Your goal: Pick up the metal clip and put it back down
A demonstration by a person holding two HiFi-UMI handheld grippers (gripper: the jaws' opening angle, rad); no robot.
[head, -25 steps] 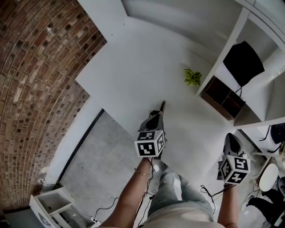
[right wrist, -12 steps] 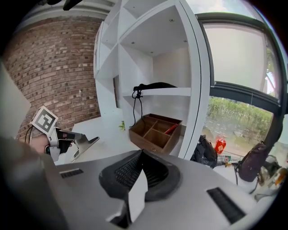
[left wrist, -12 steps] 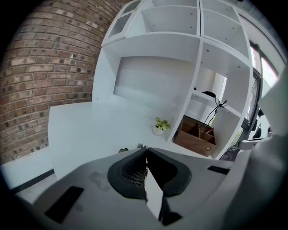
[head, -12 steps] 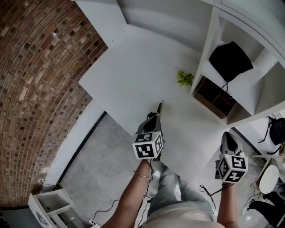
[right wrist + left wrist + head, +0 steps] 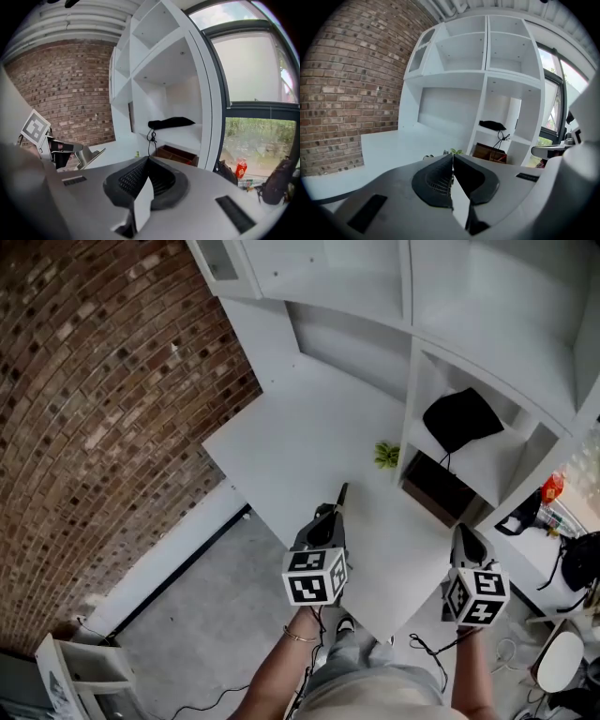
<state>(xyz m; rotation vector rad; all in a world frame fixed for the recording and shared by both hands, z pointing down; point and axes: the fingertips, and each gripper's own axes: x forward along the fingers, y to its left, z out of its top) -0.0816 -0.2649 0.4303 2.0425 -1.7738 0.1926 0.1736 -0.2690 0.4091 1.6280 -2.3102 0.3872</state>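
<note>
Over the near edge of the white table (image 5: 281, 451) the left tool (image 5: 342, 489) is held clear of the surface, pointing toward a small green plant (image 5: 385, 455) that stands at the table's far right, beside the white shelving (image 5: 412, 362). Its jaws are clenched flat against each other, and the left gripper view shows nothing between them. The right tool (image 5: 460, 530) hangs off the table's right corner, in front of the shelving. Its jaws are also pressed together and empty.

No metal clip can be made out in the head view. In the left gripper view a small dark thing (image 5: 427, 157) lies on the table just left of the plant, well apart from both tools, but it is too small to tell whether it is the clip.

On a low shelf rests a black object (image 5: 457, 418) with a cord hanging from it, and below that sits a brown box (image 5: 441, 491). A brick wall (image 5: 112, 409) runs along the left side of the table.
</note>
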